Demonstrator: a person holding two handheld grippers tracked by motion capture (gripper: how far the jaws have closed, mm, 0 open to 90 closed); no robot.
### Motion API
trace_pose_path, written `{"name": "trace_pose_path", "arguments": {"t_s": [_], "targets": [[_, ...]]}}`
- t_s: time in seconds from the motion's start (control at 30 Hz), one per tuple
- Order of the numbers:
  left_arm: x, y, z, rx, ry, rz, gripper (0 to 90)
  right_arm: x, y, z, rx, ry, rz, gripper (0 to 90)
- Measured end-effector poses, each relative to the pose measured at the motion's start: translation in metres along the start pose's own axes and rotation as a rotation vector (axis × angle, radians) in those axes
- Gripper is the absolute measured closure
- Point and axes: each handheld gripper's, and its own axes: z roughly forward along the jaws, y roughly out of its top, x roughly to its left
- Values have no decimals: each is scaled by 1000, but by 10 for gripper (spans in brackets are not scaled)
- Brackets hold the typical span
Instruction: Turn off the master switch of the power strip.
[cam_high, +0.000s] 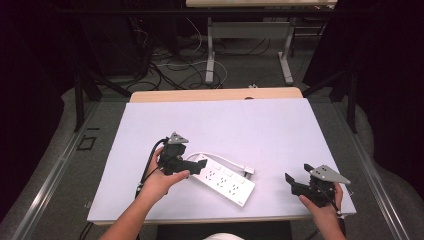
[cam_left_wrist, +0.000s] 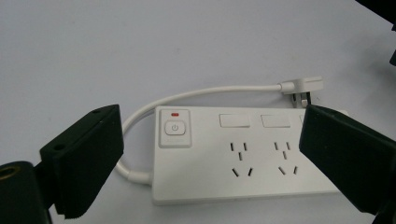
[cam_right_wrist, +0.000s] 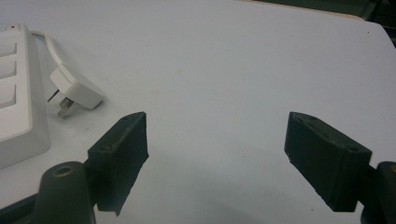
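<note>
White plastic makes up the power strip lying on the pale surface, a little toward 7 o'clock of its middle in the high view. It runs diagonally, from near your left hand down toward 4 o'clock. In the left gripper view you can see its power button with a small red light above it, two blank rectangular covers, and socket groups of slotted holes below them. A short white cord loops out of the button end and curves round to a flat white plug, which rests on the surface just beside the strip's far long edge, prongs exposed.

Your left gripper hovers over the strip's button end, jaws spread wide on either side of it and holding nothing. Your right gripper sits at about 4 o'clock on the surface, well apart from the strip, jaws also wide with bare surface between them.

The strip lies near the front edge of the surface at 6 o'clock. From the strip toward 12 o'clock, and across to the 3 o'clock edge, the surface is open room. Your right hand is close to the front right corner.
</note>
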Motion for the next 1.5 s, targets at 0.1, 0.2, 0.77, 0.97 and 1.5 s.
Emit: {"name": "trace_pose_path", "arguments": {"t_s": [0.1, 0.2, 0.77, 0.97, 1.5], "targets": [[1, -1, -2, -13, 0, -3, 35, 0, 0, 0, -2, 0, -2, 208], [3, -3, -6, -10, 8, 0, 4, 0, 0, 0, 0, 1, 0, 208], [25, -20, -31, -76, 62, -75, 4, 1, 0, 0, 1, -3, -3, 208], [32, -27, -35, -76, 87, -89, 4, 1, 0, 0, 1, -4, -3, 208], [59, -53, -40, -106, 146, -173, 25, 1, 0, -1, 0, -5, -5, 208]]}}
